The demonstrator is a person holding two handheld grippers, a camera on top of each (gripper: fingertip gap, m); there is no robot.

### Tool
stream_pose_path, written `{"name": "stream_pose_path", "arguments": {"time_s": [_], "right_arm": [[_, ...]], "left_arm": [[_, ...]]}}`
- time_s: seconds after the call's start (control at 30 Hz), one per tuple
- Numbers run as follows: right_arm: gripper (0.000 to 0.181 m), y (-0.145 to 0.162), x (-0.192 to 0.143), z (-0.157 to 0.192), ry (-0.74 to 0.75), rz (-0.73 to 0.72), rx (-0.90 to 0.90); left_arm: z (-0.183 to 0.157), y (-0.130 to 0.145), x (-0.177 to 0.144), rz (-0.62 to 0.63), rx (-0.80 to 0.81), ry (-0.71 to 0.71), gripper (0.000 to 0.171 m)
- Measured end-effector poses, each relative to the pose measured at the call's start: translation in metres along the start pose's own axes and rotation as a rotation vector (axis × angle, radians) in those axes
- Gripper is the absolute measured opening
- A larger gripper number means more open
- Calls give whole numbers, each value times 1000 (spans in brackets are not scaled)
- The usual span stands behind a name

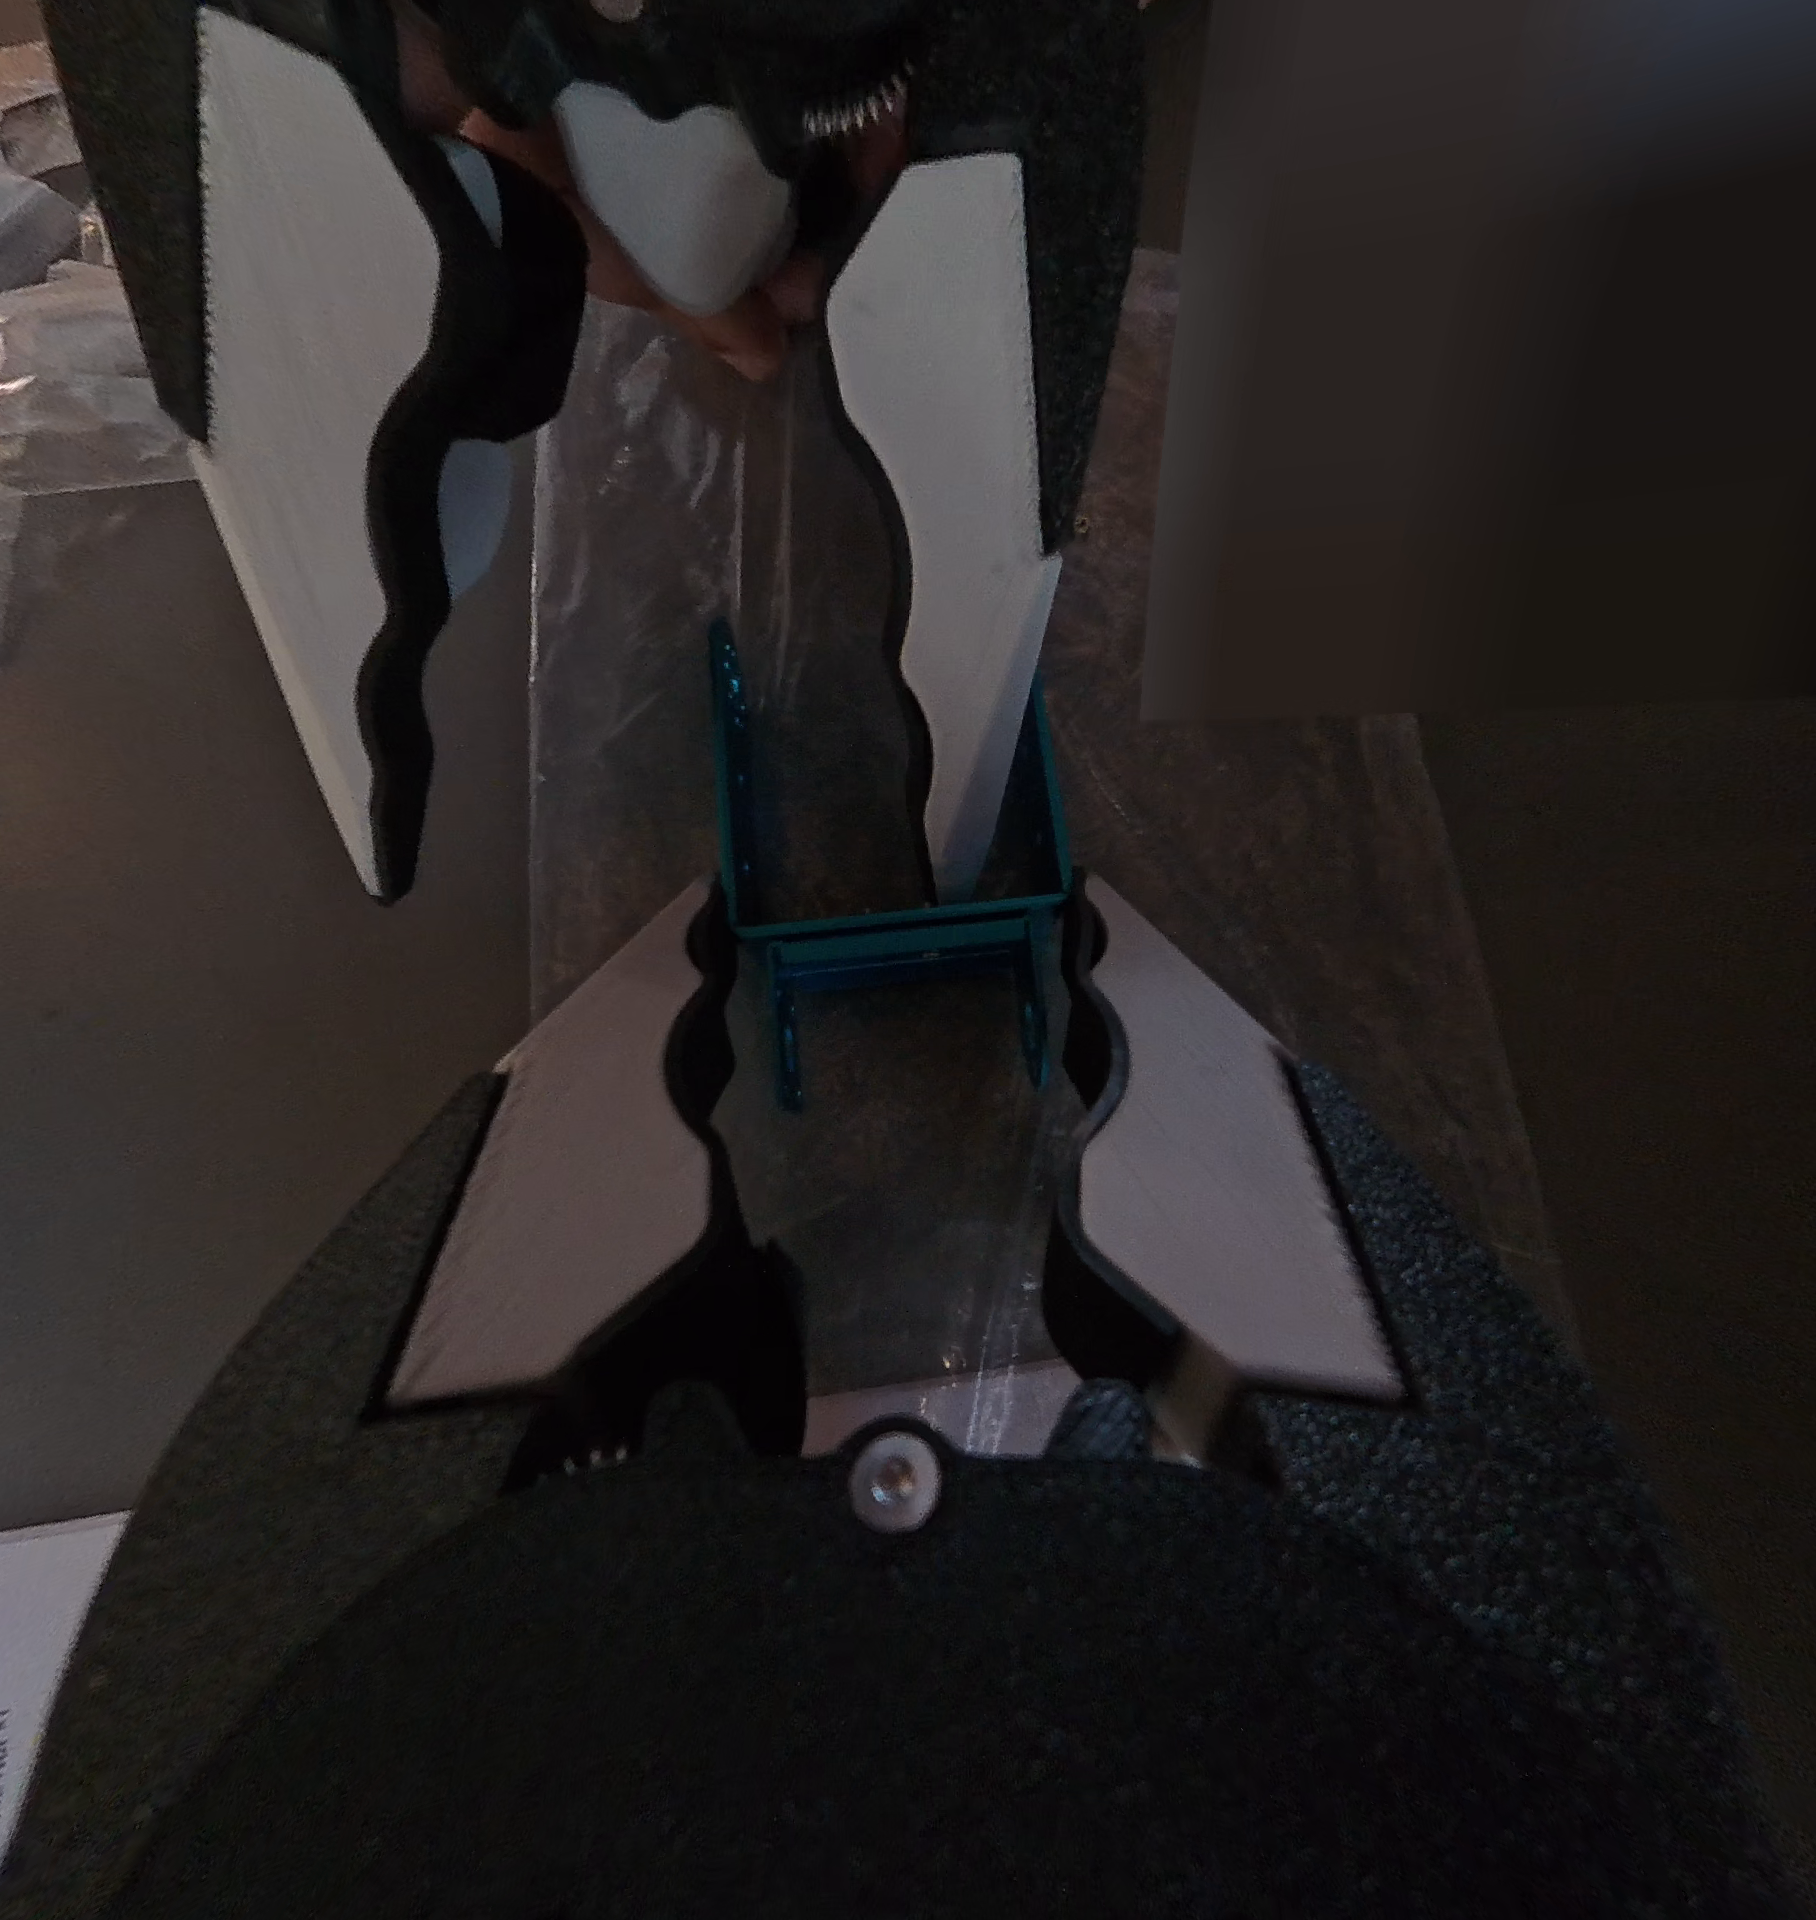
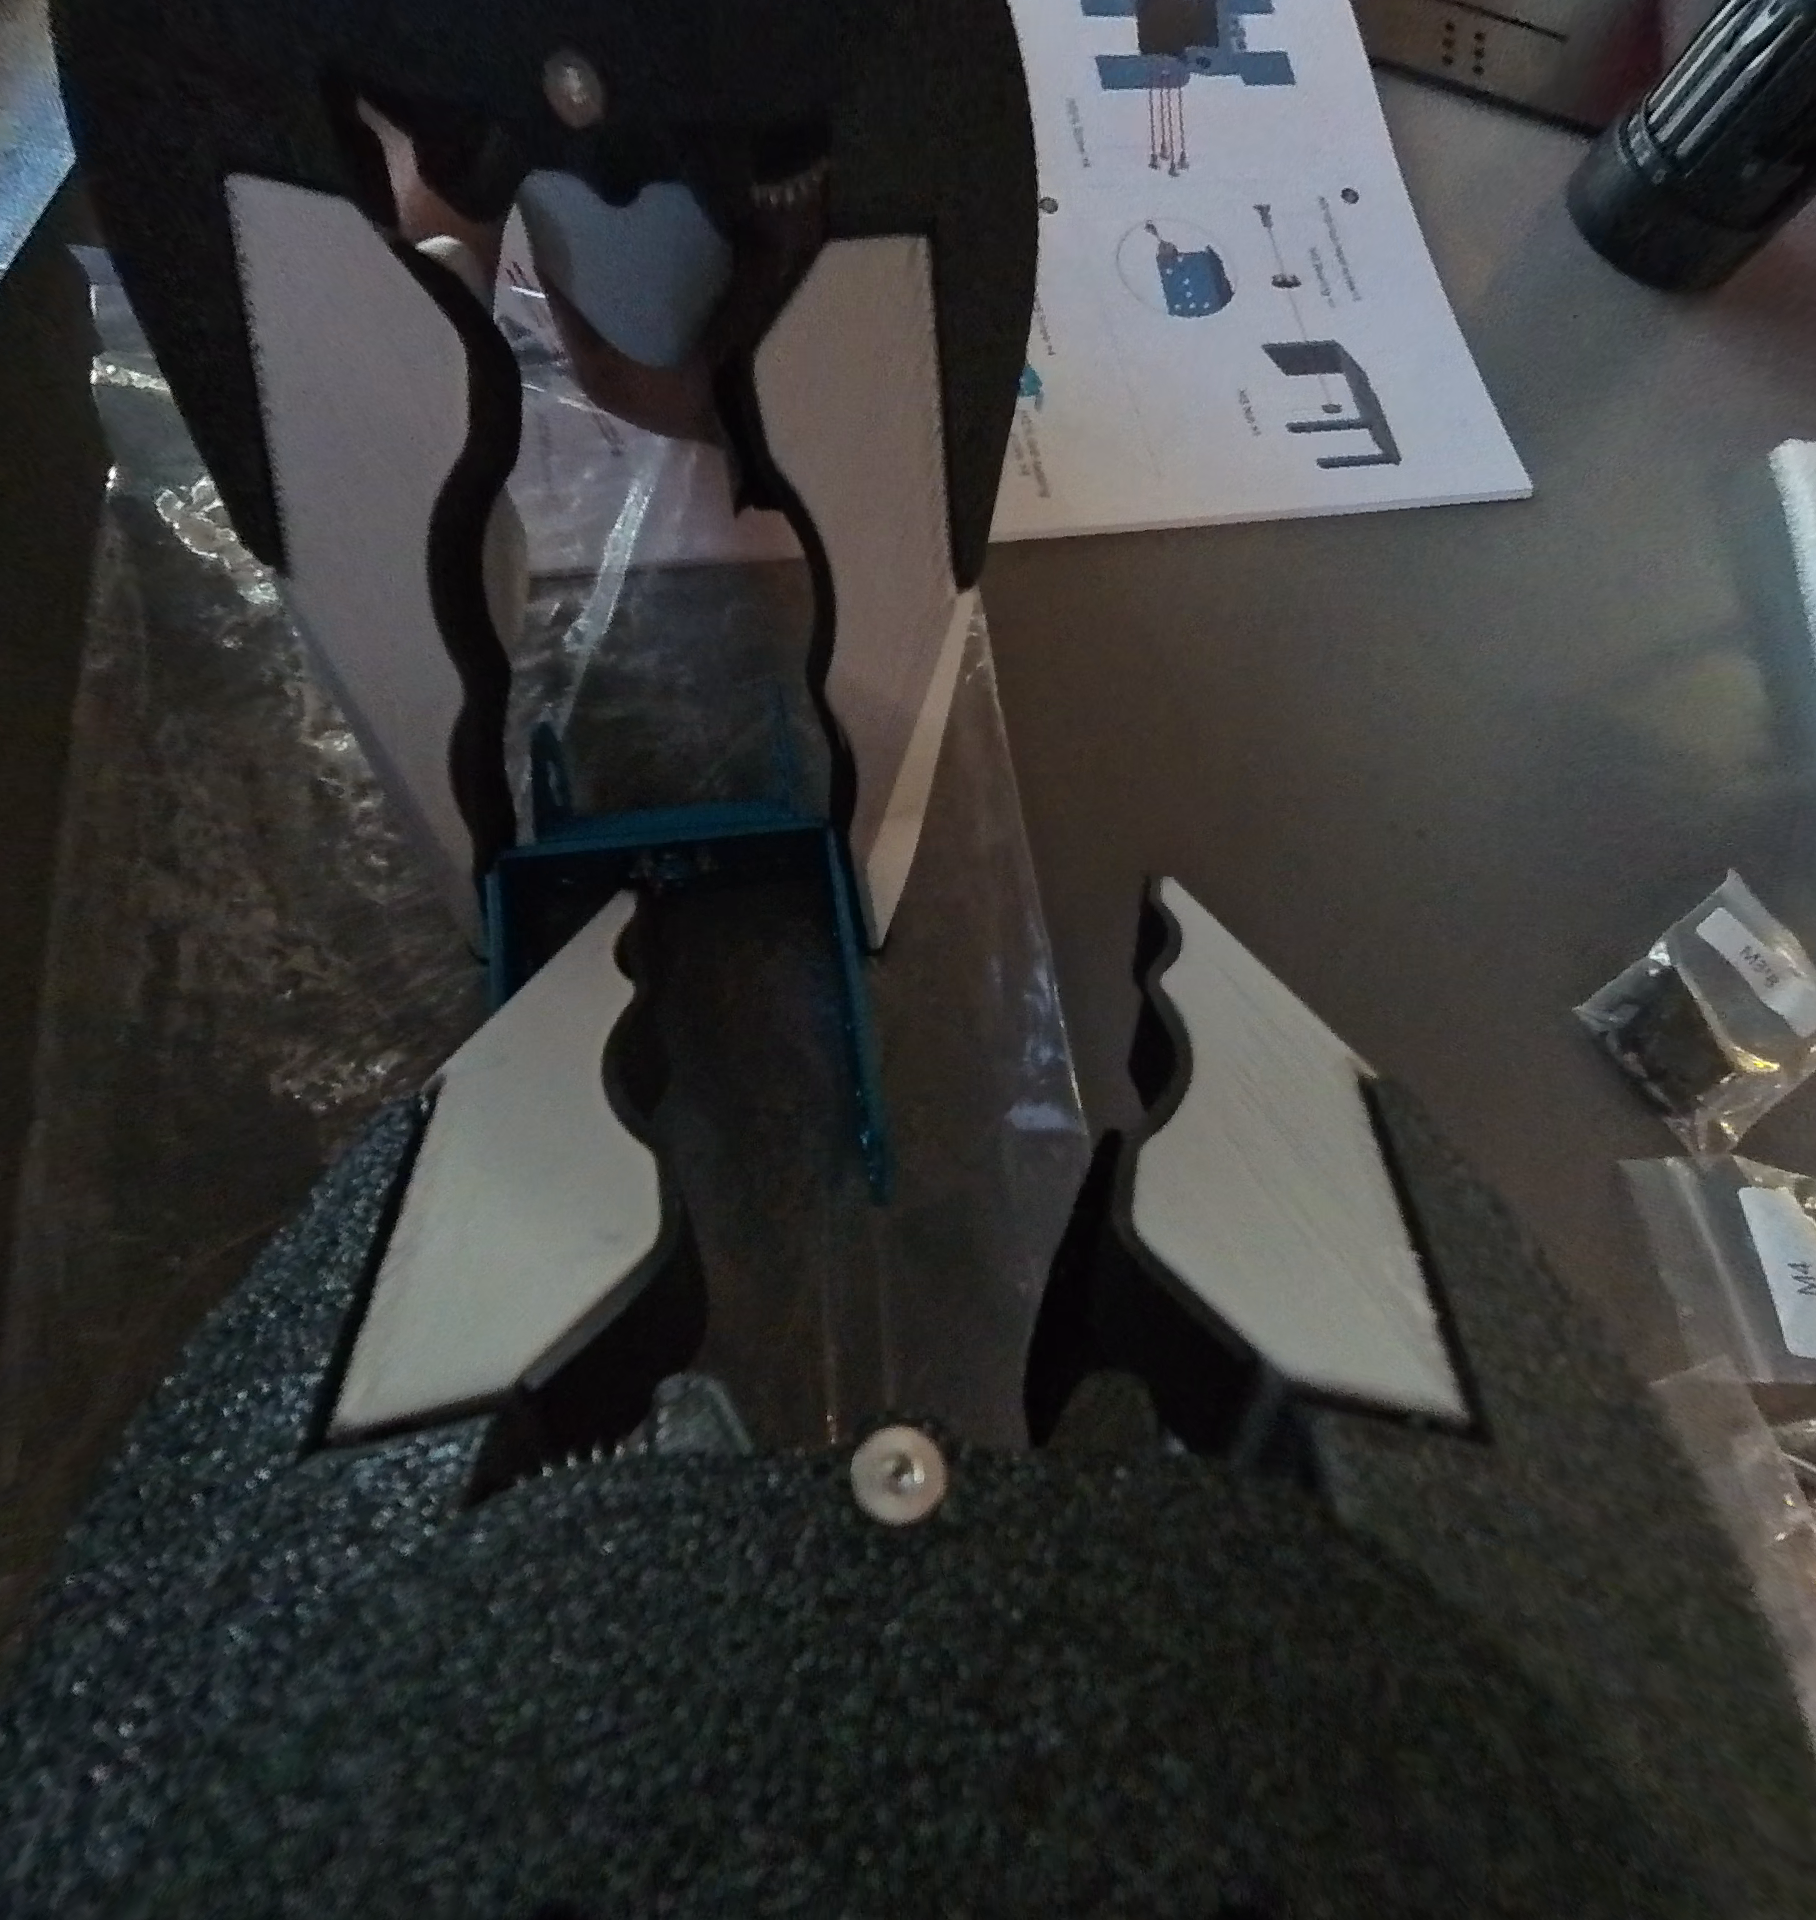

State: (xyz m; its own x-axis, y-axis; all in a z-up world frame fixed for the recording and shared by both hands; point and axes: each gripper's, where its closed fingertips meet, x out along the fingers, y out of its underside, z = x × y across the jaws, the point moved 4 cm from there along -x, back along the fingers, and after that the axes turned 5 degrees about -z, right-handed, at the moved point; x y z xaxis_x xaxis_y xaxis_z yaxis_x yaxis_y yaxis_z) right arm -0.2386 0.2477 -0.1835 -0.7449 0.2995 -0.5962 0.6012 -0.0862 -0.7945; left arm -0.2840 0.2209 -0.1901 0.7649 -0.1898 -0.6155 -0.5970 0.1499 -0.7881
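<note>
A teal metal bracket [image 1: 888, 928] with perforated side walls stands on a dark table over a clear plastic bag [image 1: 634, 540]. My left gripper [image 1: 896, 920] is shut on the bracket, one fingertip on each outer side wall. My right gripper [image 2: 888, 894] is open and faces it from the opposite side. In the right wrist view its left fingertip [image 2: 613, 925] sits inside the bracket [image 2: 665, 831]. The bracket's near side wall [image 2: 862, 1060] lies between its two fingers, untouched as far as I can tell. The right gripper also shows in the left wrist view [image 1: 675, 888], and the left gripper in the right wrist view [image 2: 675, 935].
A white instruction sheet [image 2: 1247, 260] lies at the back right. Small clear bags of hardware [image 2: 1693, 1008] [image 2: 1808, 1288] lie at the right edge. A black ribbed cylinder [image 2: 1714, 135] stands at the far right. More plastic bags [image 1: 31, 364] lie at the left. About 25 cm separates my right fingertips from the black ribbed cylinder [image 2: 1714, 135].
</note>
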Motion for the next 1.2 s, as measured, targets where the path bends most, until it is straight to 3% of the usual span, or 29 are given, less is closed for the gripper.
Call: {"name": "stream_pose_path", "arguments": {"time_s": [1.2], "right_arm": [[88,-6,-7,-4,-78,-78,100]], "left_arm": [[0,0,0,0,0,-1,64]]}}
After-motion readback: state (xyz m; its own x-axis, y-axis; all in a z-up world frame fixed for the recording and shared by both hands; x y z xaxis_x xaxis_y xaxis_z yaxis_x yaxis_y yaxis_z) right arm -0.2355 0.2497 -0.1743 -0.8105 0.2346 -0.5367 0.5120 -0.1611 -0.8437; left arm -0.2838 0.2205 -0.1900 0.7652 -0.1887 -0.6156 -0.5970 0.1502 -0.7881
